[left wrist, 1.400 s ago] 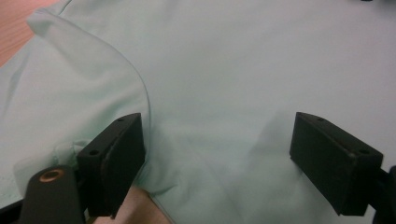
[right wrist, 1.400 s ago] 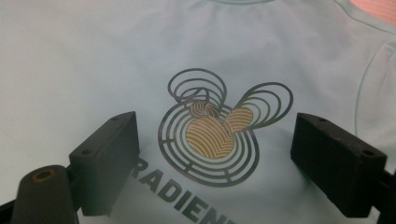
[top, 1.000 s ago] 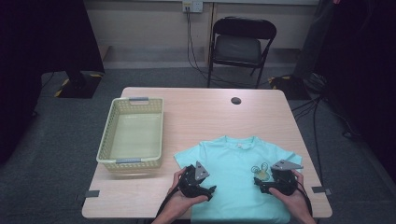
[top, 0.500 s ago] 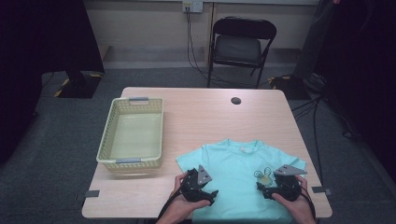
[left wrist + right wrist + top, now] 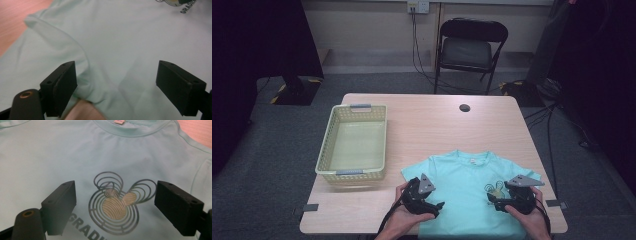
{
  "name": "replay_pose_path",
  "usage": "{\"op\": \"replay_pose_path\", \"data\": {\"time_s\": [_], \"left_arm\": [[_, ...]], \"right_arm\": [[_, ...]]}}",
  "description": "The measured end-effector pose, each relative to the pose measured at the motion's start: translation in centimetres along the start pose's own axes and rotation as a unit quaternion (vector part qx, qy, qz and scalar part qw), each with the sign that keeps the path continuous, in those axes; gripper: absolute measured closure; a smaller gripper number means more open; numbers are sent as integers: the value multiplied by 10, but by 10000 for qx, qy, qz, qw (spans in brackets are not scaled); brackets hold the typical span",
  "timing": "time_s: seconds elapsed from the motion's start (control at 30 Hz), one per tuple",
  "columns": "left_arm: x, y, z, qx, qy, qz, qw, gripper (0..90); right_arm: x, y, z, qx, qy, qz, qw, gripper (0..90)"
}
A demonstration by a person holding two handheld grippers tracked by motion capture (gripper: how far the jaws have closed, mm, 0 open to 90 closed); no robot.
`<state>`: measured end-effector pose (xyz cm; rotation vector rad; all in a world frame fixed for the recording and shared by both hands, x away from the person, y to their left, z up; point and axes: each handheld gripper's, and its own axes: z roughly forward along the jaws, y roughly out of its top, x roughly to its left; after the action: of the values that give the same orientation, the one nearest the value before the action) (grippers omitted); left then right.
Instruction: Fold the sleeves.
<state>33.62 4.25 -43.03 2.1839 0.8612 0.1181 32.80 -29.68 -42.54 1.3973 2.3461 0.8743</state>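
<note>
A pale yellow-green plastic basket [image 5: 354, 145], rectangular with latticed walls and grey handle strips, stands on the left half of the light wood-grain table [image 5: 427, 120], well apart from the grippers. To its right a mint-green T-shirt [image 5: 467, 185] of soft knit lies spread face up at the near right of the table, collar toward the far edge; the left gripper view shows a raised fold [image 5: 82, 57] running across the cloth near its hem. The chest bears a print [image 5: 117, 205] of concentric rings forming a round head with two ears, above dark block lettering. A small dark round disc [image 5: 464, 107] sits in the tabletop farther back.

The left gripper [image 5: 432, 202], held in the left hand [image 5: 404, 220], hovers low over the shirt's left lower part, jaws wide apart with only cloth beneath them. The right gripper [image 5: 492, 200], in the right hand [image 5: 529, 220], hangs over the print, jaws likewise spread and clamping nothing.

Compared with the picture a second earlier, both hands sit slightly nearer the table's near edge; the shirt and basket lie as before.
</note>
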Motion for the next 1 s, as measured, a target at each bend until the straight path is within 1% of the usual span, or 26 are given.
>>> {"op": "replay_pose_path", "data": {"time_s": [0.03,0.1,0.13,0.2,0.23,0.27,0.3,0.37,0.4,0.43,0.47,0.5,0.53,0.63,0.7,0.73,0.8,0.83,0.9,0.93,1.0], "left_arm": [[4,0,-2,-33,27,-60,10000,171],[12,-1,-7,-57,146,-112,9998,179],[16,-2,-9,-78,210,-151,9996,181],[25,-2,-13,-137,298,-209,9992,185],[29,-3,-16,-170,343,-232,9990,206],[38,-5,-20,-270,483,-385,9977,229],[38,-5,-20,-270,483,-385,9977,232],[46,-8,-22,-254,543,-492,9970,247],[51,-10,-21,-214,590,-541,9966,247],[53,-11,-21,-195,596,-578,9964,249],[54,-11,-20,-199,589,-599,9963,255],[54,-11,-20,-199,589,-599,9963,258],[56,-12,-21,-224,592,-652,9959,261],[56,-12,-21,-230,599,-661,9957,278],[56,-12,-20,-223,622,-684,9955,303],[57,-12,-19,-202,650,-719,9951,314],[58,-12,-18,-190,677,-723,9949,325],[60,-13,-15,-139,738,-722,9946,332],[62,-14,-13,-96,754,-775,9941,347],[63,-14,-12,-109,829,-812,9932,358],[66,-14,-12,-95,924,-782,9926,364]], "right_arm": [[1,2,2,1,3,-24,10000,168],[5,6,6,12,34,-85,10000,168],[9,10,11,48,80,-166,9998,168],[11,12,13,55,94,-195,9998,168],[13,15,17,79,128,-246,9996,168],[16,17,21,84,149,-247,9995,168],[16,17,21,84,149,-247,9995,168],[21,17,27,59,136,-333,9993,168],[23,16,29,122,138,-361,9992,166],[23,14,30,132,147,-363,9991,164],[22,13,30,89,161,-330,9993,164],[21,12,30,76,171,-350,9992,164],[21,11,29,62,179,-350,9992,164],[20,7,26,3,219,-379,9990,164],[19,4,23,26,244,-407,9989,164],[18,3,22,17,266,-426,9987,164],[18,2,21,12,258,-419,9988,164],[18,1,20,0,251,-419,9988,164],[18,1,20,10,252,-417,9988,164],[18,1,20,8,257,-422,9988,163],[18,1,20,2,263,-425,9987,163]]}}
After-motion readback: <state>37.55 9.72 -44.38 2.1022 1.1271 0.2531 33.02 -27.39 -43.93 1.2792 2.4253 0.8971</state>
